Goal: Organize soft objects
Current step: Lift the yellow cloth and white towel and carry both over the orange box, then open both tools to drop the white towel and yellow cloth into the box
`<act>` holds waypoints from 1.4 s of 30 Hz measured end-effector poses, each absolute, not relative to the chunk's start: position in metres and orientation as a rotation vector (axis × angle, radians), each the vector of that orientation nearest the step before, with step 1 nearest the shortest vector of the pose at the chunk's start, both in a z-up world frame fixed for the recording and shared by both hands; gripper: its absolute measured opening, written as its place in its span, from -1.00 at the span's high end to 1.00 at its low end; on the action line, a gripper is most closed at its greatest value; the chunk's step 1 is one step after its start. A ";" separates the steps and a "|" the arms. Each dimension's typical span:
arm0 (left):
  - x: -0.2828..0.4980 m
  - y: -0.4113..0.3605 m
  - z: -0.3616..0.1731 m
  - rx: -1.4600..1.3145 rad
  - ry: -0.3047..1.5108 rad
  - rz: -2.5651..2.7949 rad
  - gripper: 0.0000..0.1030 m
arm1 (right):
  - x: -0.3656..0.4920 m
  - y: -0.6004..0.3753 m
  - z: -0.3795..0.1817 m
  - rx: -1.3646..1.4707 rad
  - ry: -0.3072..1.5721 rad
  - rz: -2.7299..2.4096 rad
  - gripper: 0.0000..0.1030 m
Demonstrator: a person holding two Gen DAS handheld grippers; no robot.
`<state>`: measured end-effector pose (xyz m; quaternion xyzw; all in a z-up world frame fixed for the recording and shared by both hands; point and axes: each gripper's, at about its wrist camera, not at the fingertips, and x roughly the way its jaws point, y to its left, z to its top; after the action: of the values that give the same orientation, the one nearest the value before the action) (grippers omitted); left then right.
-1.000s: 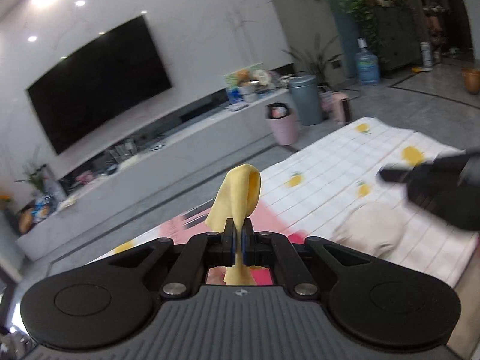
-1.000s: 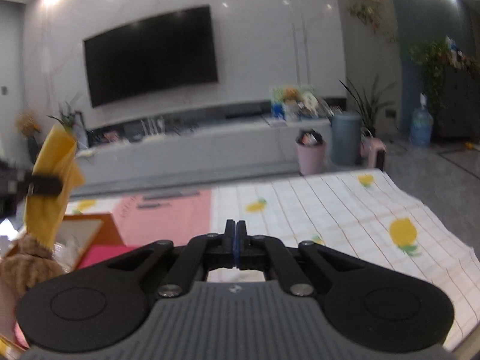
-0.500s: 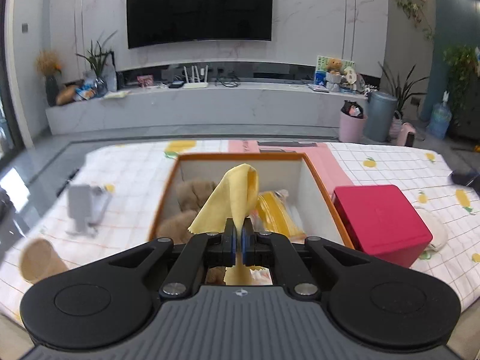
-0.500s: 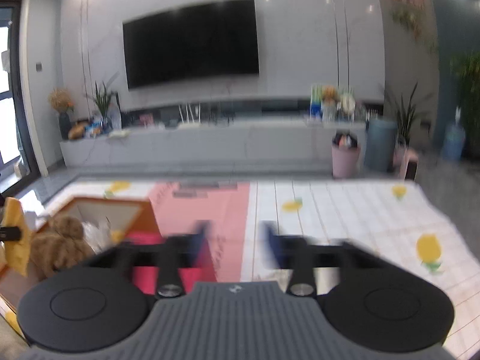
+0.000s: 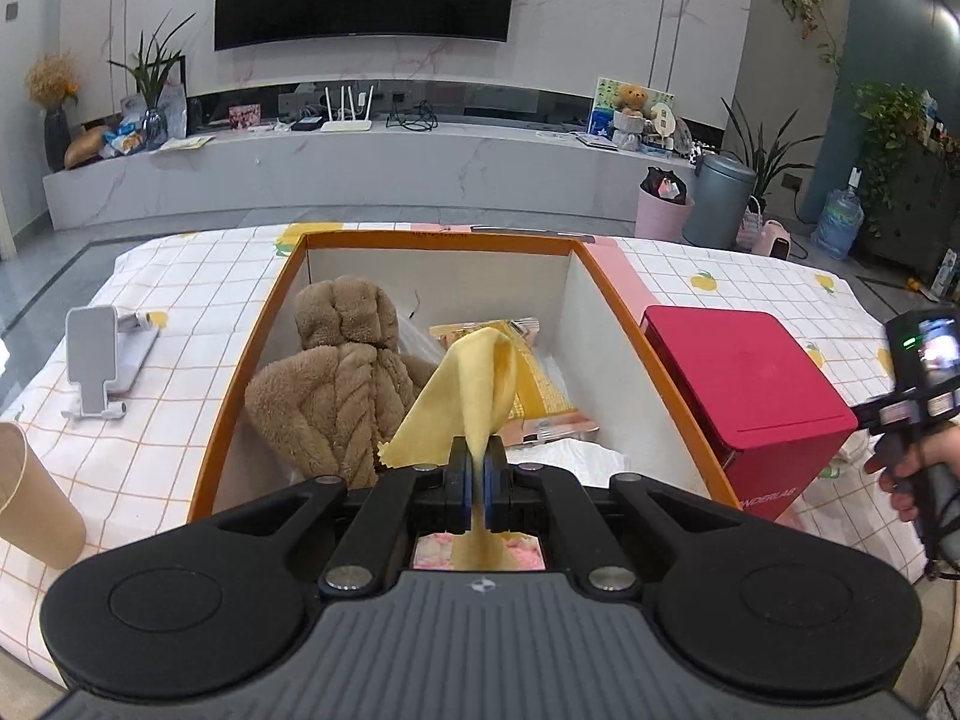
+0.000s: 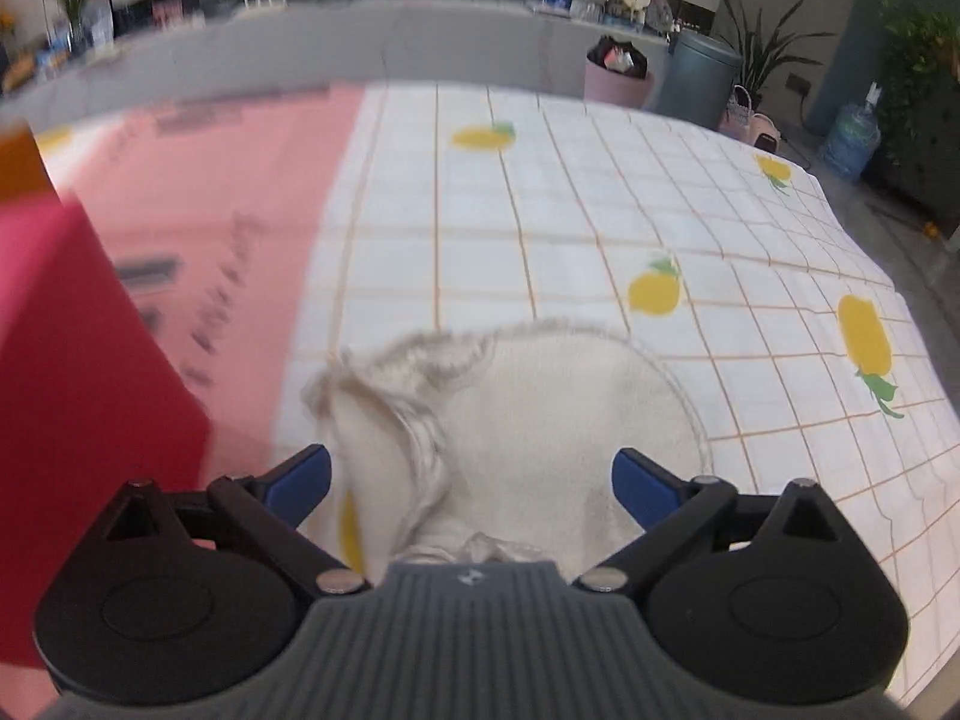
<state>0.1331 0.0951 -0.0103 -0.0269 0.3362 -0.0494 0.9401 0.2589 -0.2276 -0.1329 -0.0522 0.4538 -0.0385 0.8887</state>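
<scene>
Two tools are at work at once; the left tool [image 5: 478, 483] is clamped tight on a yellow cloth [image 5: 465, 396], which stands up from the pinch and droops over at its top, held above the near end of the open orange box [image 5: 636, 324]. Inside that box sit a brown plush garment [image 5: 336, 378] on the left and a yellow packet [image 5: 534, 384] further right, so the free room seems to lie toward the near right corner; a good release would come only once the cloth hangs wholly inside the walls, low enough not to catch on the rim, and clear of the plush so it does not slide off the heap.

The right tool [image 6: 472, 483] has just been opening and its jaws now stand wide apart, holding nothing; a white fluffy item [image 6: 540, 420] lies on the lemon-print bench cover [image 6: 600, 210] between and ahead of the blue pads [image 6: 303, 477], just beside the red box [image 6: 78, 390]. I judge the pick best made on the bunched fold at the item's left edge, where there is thickness to bite, with the left finger kept off the red box; closing on the flat middle risks pinching the bench cover as well.
</scene>
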 end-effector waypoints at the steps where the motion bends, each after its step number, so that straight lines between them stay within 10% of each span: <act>1: 0.132 0.095 -0.010 -0.055 0.686 -0.102 0.93 | 0.258 -0.232 -0.136 -0.070 0.930 -0.081 -0.95; 8: 0.142 0.088 -0.022 -0.053 0.757 -0.175 0.93 | 0.254 -0.248 -0.134 -0.014 0.903 -0.044 -0.86; 10: 0.144 0.087 -0.028 -0.067 0.787 -0.206 0.93 | 0.253 -0.249 -0.130 -0.026 0.882 -0.057 -0.48; 12: 0.145 0.087 -0.033 -0.070 0.813 -0.202 0.93 | 0.254 -0.249 -0.126 -0.086 0.879 -0.049 0.38; 17: 0.145 0.093 -0.035 -0.091 0.829 -0.199 0.93 | 0.253 -0.249 -0.126 -0.137 0.872 -0.062 0.71; 42: 0.170 0.106 -0.019 -0.131 0.776 -0.086 0.93 | 0.191 -0.037 0.046 -0.176 0.533 0.542 0.75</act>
<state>0.1699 0.1064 -0.0187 -0.0638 0.3778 -0.0420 0.9227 0.1913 -0.0373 0.0459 -0.0856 0.2596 0.2640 0.9250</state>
